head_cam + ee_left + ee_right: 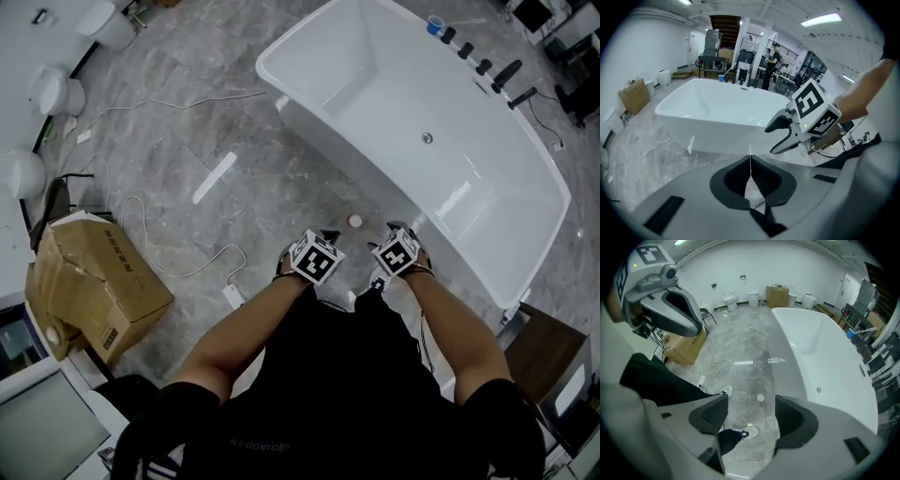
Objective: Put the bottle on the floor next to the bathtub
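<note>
Left claw (750, 174) is closed and empty; right claw (751, 412) gapes empty above a bottle (353, 221) standing on the floor (234, 122) beside the bathtub (375, 66).

The bathtub (487, 187) is glossy white. The floor (187, 131) is grey, veined like marble, with a white strip (215, 177) on it. The bottle (354, 221) shows white, reddish at its rim. The box (89, 281) is brown with dark print. The left gripper (750, 161) and right gripper (750, 416) are grey with black pads; their cubes (316, 260) carry black-and-white square markers. The shirt (347, 394) is black.
</note>
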A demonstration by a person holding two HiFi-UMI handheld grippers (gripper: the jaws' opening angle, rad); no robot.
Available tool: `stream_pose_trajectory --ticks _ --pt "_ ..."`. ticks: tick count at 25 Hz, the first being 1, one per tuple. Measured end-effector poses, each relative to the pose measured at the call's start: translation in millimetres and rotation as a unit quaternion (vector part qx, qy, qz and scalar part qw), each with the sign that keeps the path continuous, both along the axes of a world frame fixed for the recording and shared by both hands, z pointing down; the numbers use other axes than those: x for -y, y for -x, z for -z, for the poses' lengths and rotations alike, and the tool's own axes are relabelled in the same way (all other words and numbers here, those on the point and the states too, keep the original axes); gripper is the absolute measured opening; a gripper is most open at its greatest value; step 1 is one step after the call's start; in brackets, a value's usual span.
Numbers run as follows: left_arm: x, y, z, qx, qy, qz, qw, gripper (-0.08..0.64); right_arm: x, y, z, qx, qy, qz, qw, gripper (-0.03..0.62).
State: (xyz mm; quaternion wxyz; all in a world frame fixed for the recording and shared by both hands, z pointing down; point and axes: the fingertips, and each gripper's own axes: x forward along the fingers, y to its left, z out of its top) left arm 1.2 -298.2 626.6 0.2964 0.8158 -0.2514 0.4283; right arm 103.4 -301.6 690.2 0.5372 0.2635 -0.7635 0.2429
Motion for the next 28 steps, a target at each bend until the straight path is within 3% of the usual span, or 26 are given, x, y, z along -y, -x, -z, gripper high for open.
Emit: stream_pose_trajectory --ticks 6,9,14,17,23,27,28 --pt "-1.8 -8.4 59.7 -0.003 -0.05 -0.046 0.9977 0.017 -7.8 10.1 75.0 0.058 -0.03 -0.032 0.997 0.322" --pt "1.4 -6.2 86.3 -0.006 -0.073 -0.046 0.9963 0.017 -9.4 12.4 110.0 0.092 -0.051 -0.051 0.993 0.322" --pt "3.5 -7.7 132.0 -0.054 -0.097 -0.019 0.9936 0.017 -12.4 16.1 177.7 0.165 -0.099 -0.085 0.978 0.322" --pt "11.5 -9.8 169.1 -0.09 -0.123 -0.007 0.9883 0.017 -7.2 13.3 230.2 0.228 -0.139 -0.129 0.955 0.322" --pt "16.9 -6.3 240.5 -0.169 -0.178 -0.003 0.9694 0.017 -2.4 15.1 316.3 0.358 -0.194 -0.195 0.892 0.321" --pt "16.3 -1.7 271.5 -0.213 -0.2 -0.017 0.9562 0.017 -7.7 23.4 342.6 0.366 -0.224 -0.211 0.878 0.305" --pt "17.0 0.0 274.7 -0.216 -0.204 -0.021 0.9546 0.017 -8.0 23.1 346.5 0.363 -0.237 -0.225 0.873 0.221"
